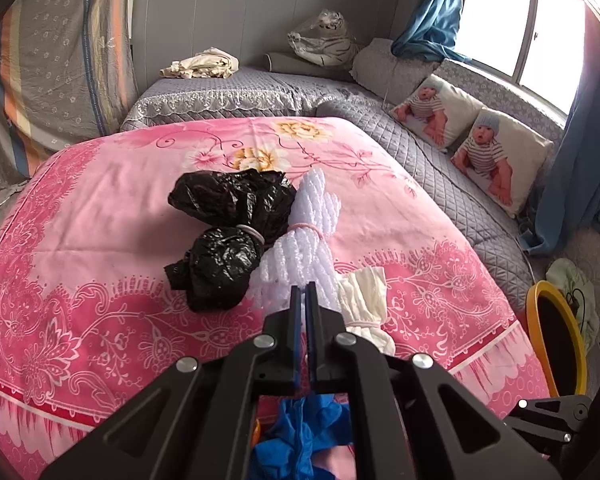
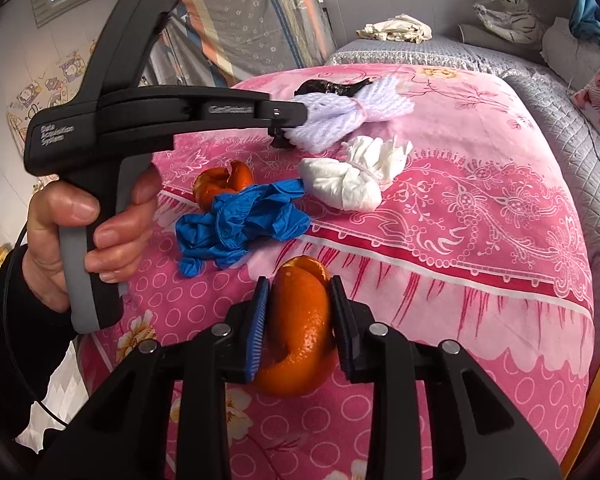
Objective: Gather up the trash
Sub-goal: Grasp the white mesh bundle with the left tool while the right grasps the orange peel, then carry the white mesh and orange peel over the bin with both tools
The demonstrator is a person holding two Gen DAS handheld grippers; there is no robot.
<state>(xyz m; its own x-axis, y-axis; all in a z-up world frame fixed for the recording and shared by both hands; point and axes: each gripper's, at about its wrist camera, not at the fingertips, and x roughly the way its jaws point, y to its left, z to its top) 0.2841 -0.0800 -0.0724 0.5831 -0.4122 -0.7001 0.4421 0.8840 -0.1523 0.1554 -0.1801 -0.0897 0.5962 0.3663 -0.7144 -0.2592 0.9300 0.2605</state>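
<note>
- Trash lay scattered on a pink floral bedspread (image 2: 480, 216) covering the bed, all of it near the two tongs.
- Readable writing appeared only on the body of the left tongs (image 2: 296, 120): "Data Acquisition System" in pale letters on the rear block; a smaller embossed word along the barrel was too blurred to read.
- Left tongs (image 1: 305, 294) stood pressed almost together at the near end of a white foam net bundle (image 1: 300, 236); whether any mesh was pinched between the blades could not be told, since the tips hid that spot.
- Right tongs (image 2: 298, 304) were narrowed onto an orange peel (image 2: 300, 328), both pads against its sides.
- A black plastic bag (image 1: 228, 232), banded in the middle, lay just left of the left tongs' tips, touching the foam net.
- A white tissue bundle (image 2: 352, 176) sat just right of them.
- A crumpled blue glove (image 2: 240, 224) lay beyond and left of the right tongs, with a second orange peel (image 2: 220, 184) partly hidden behind it.
- A hand (image 2: 84, 232) gripped the left tongs' handle; the sleeve ran off the picture's edge.
- A yellow-rimmed bin (image 1: 556, 340) was cut off at the far right.
</note>
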